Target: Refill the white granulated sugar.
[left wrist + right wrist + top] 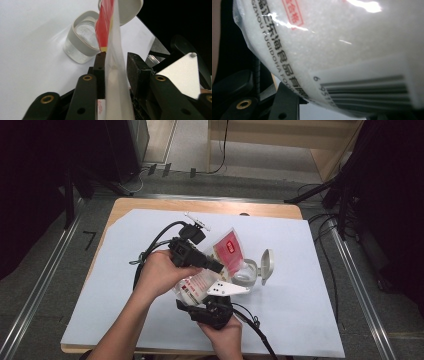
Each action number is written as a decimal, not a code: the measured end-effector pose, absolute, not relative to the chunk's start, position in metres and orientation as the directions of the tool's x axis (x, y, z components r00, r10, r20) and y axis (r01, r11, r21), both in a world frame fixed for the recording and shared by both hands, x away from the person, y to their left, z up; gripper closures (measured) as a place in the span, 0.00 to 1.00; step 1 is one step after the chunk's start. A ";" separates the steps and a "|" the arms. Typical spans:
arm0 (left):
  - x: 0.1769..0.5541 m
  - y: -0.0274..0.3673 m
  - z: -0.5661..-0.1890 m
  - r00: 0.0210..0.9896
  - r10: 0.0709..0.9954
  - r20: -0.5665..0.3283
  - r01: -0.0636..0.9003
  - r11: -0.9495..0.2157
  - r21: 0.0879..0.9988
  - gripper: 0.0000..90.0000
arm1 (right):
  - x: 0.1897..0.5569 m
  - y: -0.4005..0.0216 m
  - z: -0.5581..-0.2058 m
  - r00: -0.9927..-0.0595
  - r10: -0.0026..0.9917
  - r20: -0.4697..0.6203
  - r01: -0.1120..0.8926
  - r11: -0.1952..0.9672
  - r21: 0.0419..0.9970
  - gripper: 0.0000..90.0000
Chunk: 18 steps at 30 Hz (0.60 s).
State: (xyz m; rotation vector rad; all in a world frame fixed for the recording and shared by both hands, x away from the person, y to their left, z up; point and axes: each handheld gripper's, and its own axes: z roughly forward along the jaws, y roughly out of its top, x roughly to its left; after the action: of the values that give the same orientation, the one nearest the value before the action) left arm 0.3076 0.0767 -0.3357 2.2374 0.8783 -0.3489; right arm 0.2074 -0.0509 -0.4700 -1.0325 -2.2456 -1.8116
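In the high view, a clear plastic bag of white granules (220,260) with a red label was held above the middle of the white-covered surface (310,310), between the two tools. The left tool (216,265) was seen reaching in from the left side onto the bag's middle, and the right tool (202,304) was seen below it, toward the near edge, at the bag's lower end. A clear jar with a grey collar (246,271) stood just right of the bag, its hinged lid (266,265) swung open.

In the left gripper view, the bag's thin upper part (113,75) was seen edge-on between the spread jaws: one pad (100,72) lay against it, the other stood apart. The jar (80,42) stood on the surface beyond.

In the right gripper view, the bag's granule-filled lower end (352,50), with black print and a barcode, was seen close over the jaws. Whether the pads pressed on it could not be told.
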 end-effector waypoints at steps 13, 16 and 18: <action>0.310 0.085 -0.337 0.720 0.520 -0.460 0.694 -0.531 0.486 0.93 | 0.210 -0.053 -0.467 -0.775 0.451 0.443 0.542 0.113 0.833 0.67; 0.311 0.081 -0.338 0.709 0.520 -0.477 0.706 -0.527 0.474 0.95 | 0.210 -0.050 -0.464 -0.779 0.470 0.415 0.533 0.149 0.833 0.64; 0.312 0.079 -0.338 0.712 0.523 -0.469 0.702 -0.533 0.472 0.96 | 0.210 -0.046 -0.462 -0.791 0.489 0.368 0.510 0.193 0.838 0.61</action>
State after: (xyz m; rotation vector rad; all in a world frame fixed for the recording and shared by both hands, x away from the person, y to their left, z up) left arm 0.3116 0.0792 -0.3381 2.2629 0.9271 -0.3568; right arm 0.2096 -0.0464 -0.4618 -1.0102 -2.4115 -1.7077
